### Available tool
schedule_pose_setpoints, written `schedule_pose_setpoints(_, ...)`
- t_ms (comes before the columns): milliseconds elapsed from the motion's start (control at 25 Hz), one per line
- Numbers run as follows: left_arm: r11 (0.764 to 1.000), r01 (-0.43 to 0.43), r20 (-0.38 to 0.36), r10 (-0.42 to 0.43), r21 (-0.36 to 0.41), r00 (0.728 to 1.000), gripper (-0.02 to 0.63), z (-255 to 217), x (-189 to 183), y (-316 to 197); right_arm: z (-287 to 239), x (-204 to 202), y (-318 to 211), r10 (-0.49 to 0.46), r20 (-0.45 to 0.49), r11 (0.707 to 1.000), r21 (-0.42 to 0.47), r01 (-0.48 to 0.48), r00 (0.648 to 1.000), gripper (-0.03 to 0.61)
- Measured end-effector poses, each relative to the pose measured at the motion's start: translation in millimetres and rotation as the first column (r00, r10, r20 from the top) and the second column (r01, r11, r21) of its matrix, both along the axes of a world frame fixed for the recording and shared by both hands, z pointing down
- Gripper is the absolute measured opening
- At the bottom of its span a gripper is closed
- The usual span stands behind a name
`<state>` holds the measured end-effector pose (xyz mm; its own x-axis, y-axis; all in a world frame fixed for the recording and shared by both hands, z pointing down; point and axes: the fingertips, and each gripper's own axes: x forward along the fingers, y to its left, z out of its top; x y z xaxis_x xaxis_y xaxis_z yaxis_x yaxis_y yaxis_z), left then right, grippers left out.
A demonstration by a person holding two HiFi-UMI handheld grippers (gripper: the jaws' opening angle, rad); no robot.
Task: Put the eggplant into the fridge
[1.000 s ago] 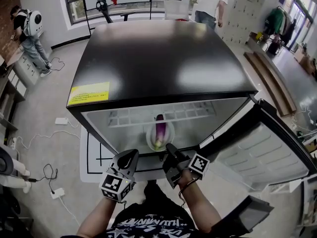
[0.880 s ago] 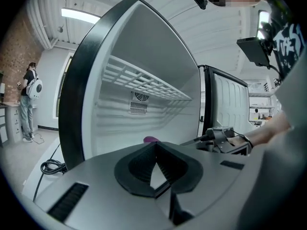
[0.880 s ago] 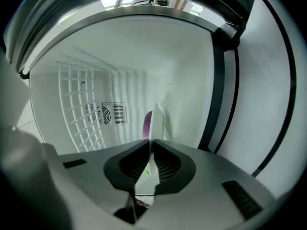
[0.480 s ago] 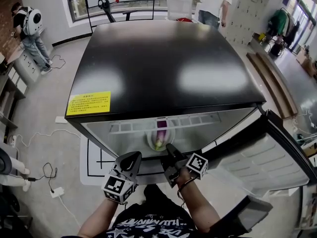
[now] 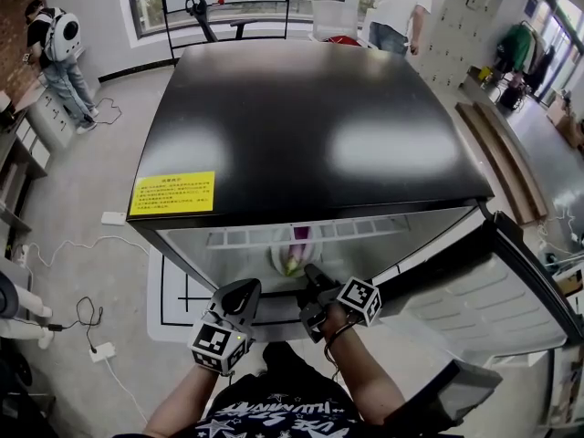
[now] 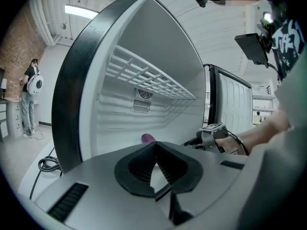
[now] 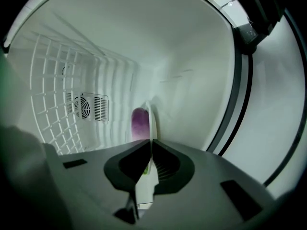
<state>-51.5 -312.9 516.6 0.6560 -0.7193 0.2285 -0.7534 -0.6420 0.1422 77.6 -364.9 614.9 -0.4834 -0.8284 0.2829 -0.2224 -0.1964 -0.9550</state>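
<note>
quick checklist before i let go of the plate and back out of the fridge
1. Eggplant inside the fridge: ok, it lies on the plate below the wire shelf.
2. Plate resting on the fridge floor: cannot tell, its underside is not in view.
3. Right gripper let go: not ok, its jaws are shut on the plate's rim.
4. Left gripper out of the way: ok, shut on nothing, in front of the opening.
5. Door clear for backing out: ok, swung wide open on the right.
</note>
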Motion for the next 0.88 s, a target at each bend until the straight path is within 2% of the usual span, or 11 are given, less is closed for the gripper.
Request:
schedule_pose_setpoints(240,1.0,0.019,-0.013,-0.019,0.006,1.0,0.009,1.7,-4.7,-4.0,5.7,-6.6,-4.3,-0.011,-0.001,0.999,-0.042,0.011,1.0,0.023)
schedule_pose_setpoints(400,1.0,0.025,-0.017,-0.025,0.01,1.0,0.009,-0.4,-6.3,-1.9,5.8,-11.5,-4.7,-0.06,-0.055,0.996,-0.069,0.056,0.997,0.023)
schedule_pose_setpoints(600,0.999,0.033,-0.013,-0.033,-0.006,0.999,0.009,3.1,-9.8,-0.6,4.3,-13.7,-6.9,-0.067,-0.083,0.996,-0.064,0.062,0.994,0.023)
schedule_pose_setpoints(880,0.999,0.046,-0.01,-0.046,-0.004,0.999,0.009,1.5,-15.8,1.1,5.2,-14.5,-5.7,-0.109,-0.183,0.992,-0.088,0.094,0.977,0.026)
